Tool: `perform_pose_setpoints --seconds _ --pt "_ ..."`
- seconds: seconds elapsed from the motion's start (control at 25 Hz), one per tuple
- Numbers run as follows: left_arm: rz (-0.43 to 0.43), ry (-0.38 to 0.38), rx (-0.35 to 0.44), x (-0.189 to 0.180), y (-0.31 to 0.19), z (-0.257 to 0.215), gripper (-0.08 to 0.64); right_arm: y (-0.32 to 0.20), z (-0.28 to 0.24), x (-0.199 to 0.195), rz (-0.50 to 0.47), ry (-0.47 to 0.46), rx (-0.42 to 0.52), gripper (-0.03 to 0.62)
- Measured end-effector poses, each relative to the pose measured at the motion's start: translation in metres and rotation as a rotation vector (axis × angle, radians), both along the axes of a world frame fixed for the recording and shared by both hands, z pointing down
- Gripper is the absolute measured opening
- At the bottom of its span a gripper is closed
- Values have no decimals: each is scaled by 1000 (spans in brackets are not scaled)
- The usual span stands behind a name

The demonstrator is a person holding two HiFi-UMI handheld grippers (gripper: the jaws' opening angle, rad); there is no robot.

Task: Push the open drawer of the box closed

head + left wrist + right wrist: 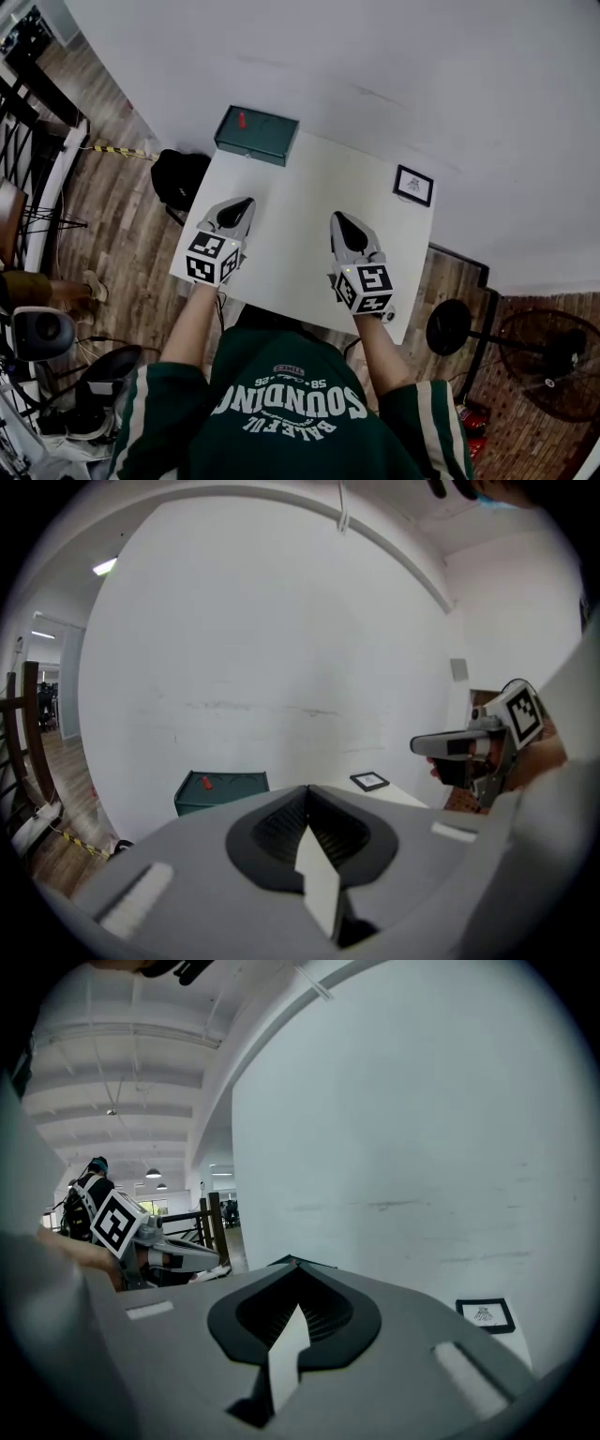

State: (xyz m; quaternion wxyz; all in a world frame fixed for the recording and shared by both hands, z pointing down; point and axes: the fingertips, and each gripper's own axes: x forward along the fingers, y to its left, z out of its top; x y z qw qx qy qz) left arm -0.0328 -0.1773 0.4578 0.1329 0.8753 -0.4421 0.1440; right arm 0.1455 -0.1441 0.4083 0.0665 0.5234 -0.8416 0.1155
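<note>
The box (256, 135) sits far left on the table (300, 230), a frame (412, 185) far right.

Your table (309, 216) presents a smooth, matt white top. The box (255, 136) at its far left corner shows a dark green, low-sheen finish. The left gripper (244, 202) and right gripper (340, 219) have matt grey plastic shells with ribbed black linings. The floor (122, 216) is wood plank.

box (256, 134) | dark green | far-left edge of table (309, 225) | drawer (251, 150) looks shut
</note>
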Motion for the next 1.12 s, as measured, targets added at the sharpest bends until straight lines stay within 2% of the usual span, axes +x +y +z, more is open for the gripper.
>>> perform_pose_setpoints --seconds 0.2,0.36,1.12 --pt "-5 12 49 3 9 -23 52 6 -14 -2 -14 8 37 -2" --pt "-10 -27 83 2 18 -25 52 13 -18 -5 -23 7 46 -2" --pt "-45 19 74 -3 31 -26 52 21 -13 -11 -48 5 38 -2"
